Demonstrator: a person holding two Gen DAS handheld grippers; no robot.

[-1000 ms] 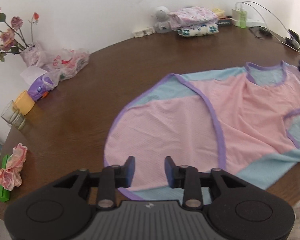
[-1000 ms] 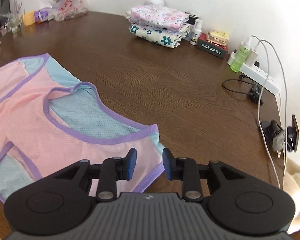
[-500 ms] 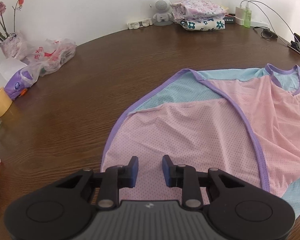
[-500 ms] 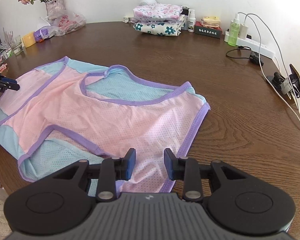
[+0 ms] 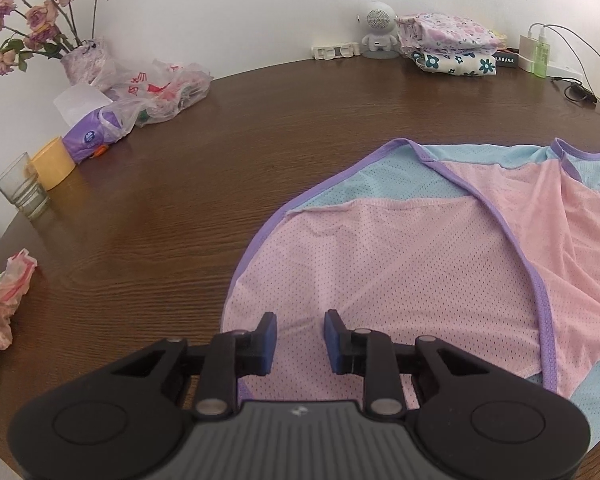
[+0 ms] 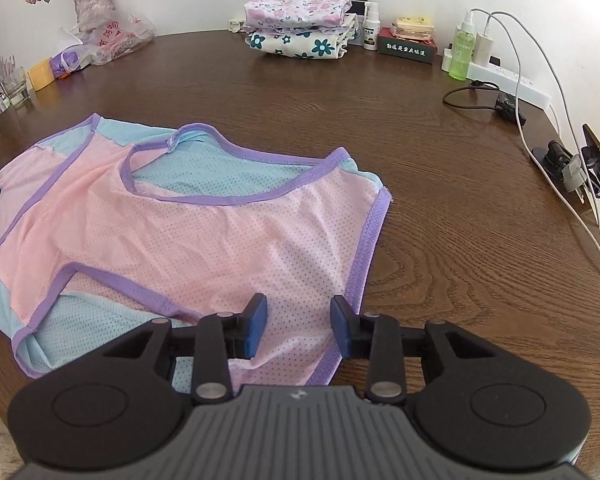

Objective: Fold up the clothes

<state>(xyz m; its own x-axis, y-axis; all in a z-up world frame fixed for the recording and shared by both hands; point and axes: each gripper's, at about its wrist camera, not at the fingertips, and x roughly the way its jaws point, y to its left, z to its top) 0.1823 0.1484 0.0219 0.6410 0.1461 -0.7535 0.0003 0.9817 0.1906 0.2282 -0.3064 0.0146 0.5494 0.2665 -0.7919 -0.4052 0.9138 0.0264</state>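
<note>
Left view only: a vase of dried roses, a glass beside a yellow cup, and a small white robot figure are shown in close detail.
Right view only: a white power strip, a green spray bottle and a clipped phone holder are seen along the table's right edge.
Garment: a pink mesh shirt with blue panels and purple trim is spread flat on the brown wooden table, with a few soft wrinkles.
Left gripper: fingers spread, held over the shirt's pink side; nothing is pinched.
Right gripper: fingers spread above the purple-trimmed edge; nothing is gripped.
Change: since half a second ago, both grippers have been brought nearer to the cloth; the shirt is unmoved.
</note>
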